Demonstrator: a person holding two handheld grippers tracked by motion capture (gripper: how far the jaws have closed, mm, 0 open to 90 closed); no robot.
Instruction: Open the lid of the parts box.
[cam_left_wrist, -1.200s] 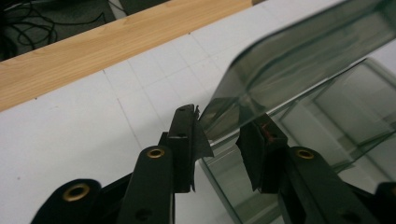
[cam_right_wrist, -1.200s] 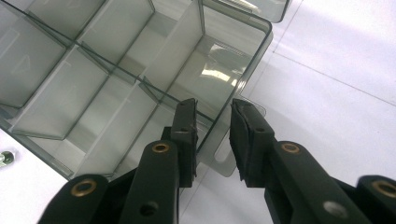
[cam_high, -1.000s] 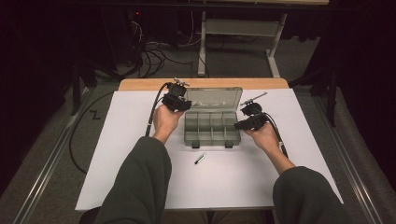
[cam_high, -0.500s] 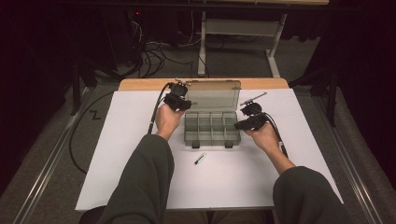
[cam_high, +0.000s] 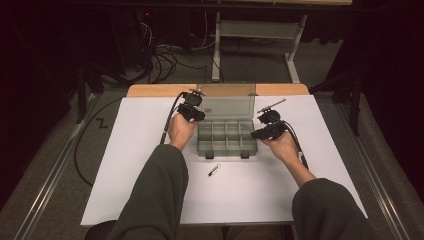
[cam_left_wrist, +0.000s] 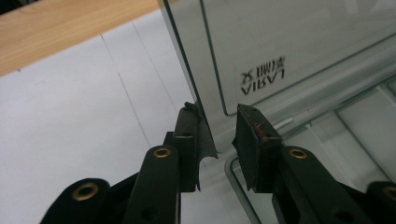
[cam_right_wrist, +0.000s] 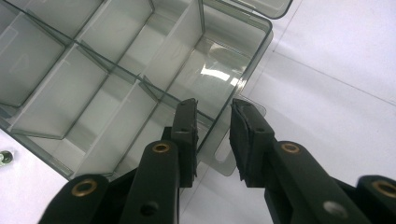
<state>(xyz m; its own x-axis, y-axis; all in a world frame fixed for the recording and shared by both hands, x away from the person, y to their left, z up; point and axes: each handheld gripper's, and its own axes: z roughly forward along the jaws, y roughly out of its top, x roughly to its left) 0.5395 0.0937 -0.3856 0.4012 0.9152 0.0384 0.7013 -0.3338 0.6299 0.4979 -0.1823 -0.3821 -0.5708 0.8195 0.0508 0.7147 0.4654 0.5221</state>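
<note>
A clear compartment box (cam_high: 227, 154) sits mid-table with its lid (cam_high: 227, 100) swung open toward the back. My left gripper (cam_high: 196, 114) is at the lid's left edge. In the left gripper view that gripper (cam_left_wrist: 217, 109) straddles the edge of the lid (cam_left_wrist: 289, 42). Its jaws have just been closing, and the right pad still stands clear of the lid. My right gripper (cam_high: 256, 134) is at the box's right side. In the right gripper view it (cam_right_wrist: 214, 105) stands open astride the box's wall (cam_right_wrist: 261, 42) and a small tab.
A small dark bolt-like piece (cam_high: 214, 170) lies on the white sheet (cam_high: 240, 195) just in front of the box. A wooden strip (cam_high: 150, 90) runs along the table's far edge. Cables and a table frame lie on the floor beyond.
The left gripper has sunk slightly beside the lid's left edge. The right hand and the box have stayed where they were.
</note>
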